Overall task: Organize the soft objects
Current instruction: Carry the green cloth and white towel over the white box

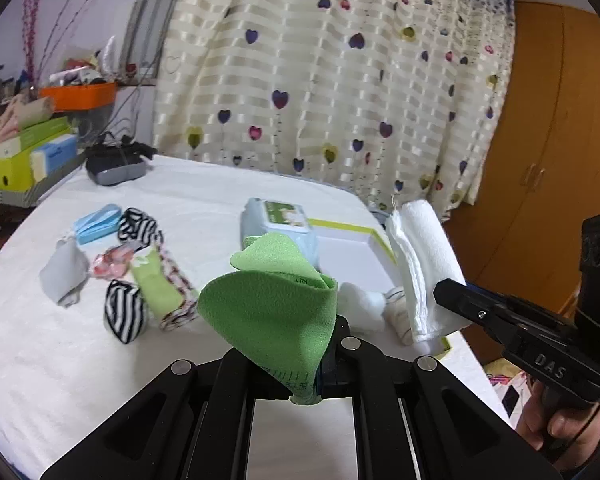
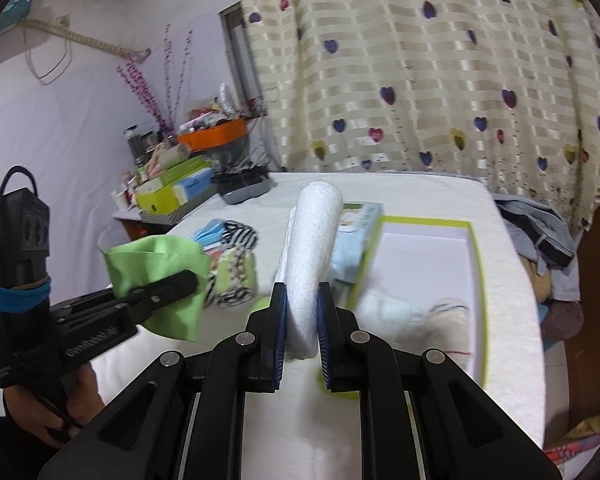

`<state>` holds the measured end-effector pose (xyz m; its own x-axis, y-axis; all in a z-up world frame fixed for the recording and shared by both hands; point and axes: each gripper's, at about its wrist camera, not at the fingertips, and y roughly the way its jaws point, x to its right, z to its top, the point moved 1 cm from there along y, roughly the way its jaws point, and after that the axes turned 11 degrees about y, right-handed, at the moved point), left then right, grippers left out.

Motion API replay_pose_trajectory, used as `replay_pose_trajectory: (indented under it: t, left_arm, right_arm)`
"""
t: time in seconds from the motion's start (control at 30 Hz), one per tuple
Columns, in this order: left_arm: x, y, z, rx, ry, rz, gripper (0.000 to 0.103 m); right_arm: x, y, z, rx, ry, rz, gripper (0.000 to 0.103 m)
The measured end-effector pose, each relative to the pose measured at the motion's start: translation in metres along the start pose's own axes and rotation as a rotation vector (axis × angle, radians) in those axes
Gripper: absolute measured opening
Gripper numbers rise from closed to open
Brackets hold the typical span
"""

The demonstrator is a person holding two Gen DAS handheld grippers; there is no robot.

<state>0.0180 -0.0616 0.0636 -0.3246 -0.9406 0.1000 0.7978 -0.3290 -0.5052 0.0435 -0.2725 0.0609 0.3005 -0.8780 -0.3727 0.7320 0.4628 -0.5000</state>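
My left gripper (image 1: 306, 394) is shut on a green cloth (image 1: 272, 304), held above the white bed; it also shows in the right wrist view (image 2: 156, 268). My right gripper (image 2: 302, 332) is shut on a rolled white towel (image 2: 312, 256), held over the near edge of a lime-rimmed white tray (image 2: 476, 264). The towel also shows in the left wrist view (image 1: 420, 272). The tray (image 1: 356, 248) holds a wipes pack (image 1: 284, 220) and pale socks (image 1: 364, 308). Striped socks (image 1: 125, 312), a green sock (image 1: 156, 284), a grey cloth (image 1: 64, 272) and a blue mask (image 1: 98, 224) lie left.
A shelf with boxes (image 1: 24, 156) and an orange bin (image 1: 80, 98) stands at the far left. A dark device (image 1: 114, 166) lies at the bed's back edge. A heart-patterned curtain (image 1: 340, 80) hangs behind. Clothes (image 2: 540, 232) are piled off the bed's right side.
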Motion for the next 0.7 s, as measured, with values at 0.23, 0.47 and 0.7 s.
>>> replay_pose_trajectory:
  t: [0.23, 0.47, 0.7]
  left_arm:
    - [0.018, 0.007, 0.006, 0.012, 0.021, -0.072, 0.006]
    - [0.039, 0.021, 0.005, -0.022, 0.055, -0.120, 0.006]
    - [0.058, 0.040, 0.004, -0.065, 0.086, -0.159, 0.006]
  right_arm:
    - [0.031, -0.010, 0.003, 0.019, 0.057, -0.053, 0.015]
    - [0.058, -0.015, 0.001, 0.021, 0.094, -0.097, 0.015]
    - [0.086, -0.016, -0.007, -0.001, 0.137, -0.139, 0.015]
